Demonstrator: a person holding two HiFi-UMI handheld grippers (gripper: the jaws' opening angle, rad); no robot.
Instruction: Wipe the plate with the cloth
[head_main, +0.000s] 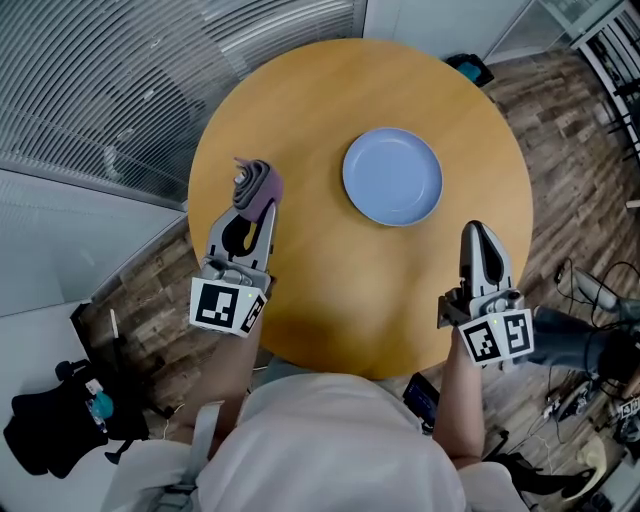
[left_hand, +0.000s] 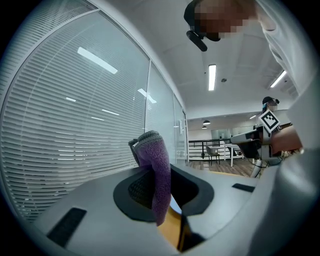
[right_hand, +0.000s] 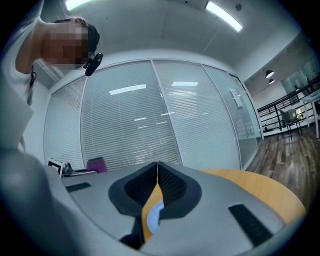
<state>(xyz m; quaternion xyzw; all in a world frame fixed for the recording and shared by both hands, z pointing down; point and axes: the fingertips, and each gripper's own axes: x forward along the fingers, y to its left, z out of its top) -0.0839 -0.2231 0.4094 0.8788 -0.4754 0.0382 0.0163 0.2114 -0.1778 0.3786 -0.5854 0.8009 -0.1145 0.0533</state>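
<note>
My left gripper (head_main: 254, 200) clamps the folded purple cloth (head_main: 258, 180), centre-left of the frame; my right gripper (head_main: 478, 235) holds its fingers (right_hand: 172, 186) closed on nothing. The round pale-blue plate (head_main: 392, 176) sits on the bench (head_main: 340, 290), upper centre.

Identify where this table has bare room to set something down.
Bare wood spans the near half of the table, between the left tool with its cloth and the right tool, this side of the plate. The far rim is free. Nowhere is crowded.
</note>
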